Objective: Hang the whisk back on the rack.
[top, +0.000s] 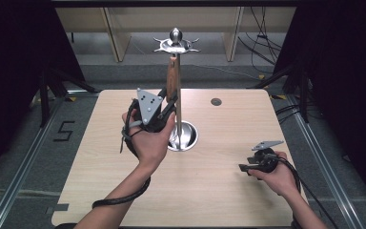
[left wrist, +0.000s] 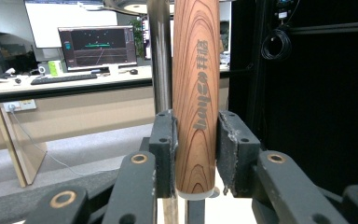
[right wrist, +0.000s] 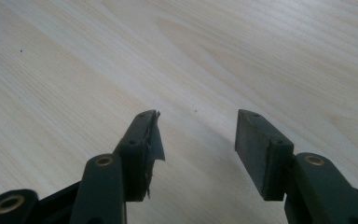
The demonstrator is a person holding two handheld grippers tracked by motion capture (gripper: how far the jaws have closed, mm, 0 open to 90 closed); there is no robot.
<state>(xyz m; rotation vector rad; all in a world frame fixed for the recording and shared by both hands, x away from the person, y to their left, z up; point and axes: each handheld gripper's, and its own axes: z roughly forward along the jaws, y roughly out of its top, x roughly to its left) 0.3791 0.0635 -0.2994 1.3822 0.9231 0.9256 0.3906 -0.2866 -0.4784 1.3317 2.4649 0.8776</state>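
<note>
A wooden handle (top: 172,76) with dark lettering hangs upright from the hook crown (top: 175,44) of a metal stand. The stand's pole (top: 178,107) rises from a round shiny base (top: 187,138) at the middle of the table. My left gripper (top: 170,102) is raised beside the pole and shut on the handle's lower end. In the left gripper view both pads press the handle (left wrist: 196,93) from either side, and the pole (left wrist: 160,56) stands just behind it. My right gripper (top: 242,168) rests low at the table's right, pointing left. It is open (right wrist: 198,135) over bare wood.
The light wooden table (top: 219,205) has a small dark round hole (top: 216,101) at the back. Dark curtains flank both sides and cables lie on the floor at the back right. A desk with a monitor (left wrist: 98,46) is far beyond the left gripper.
</note>
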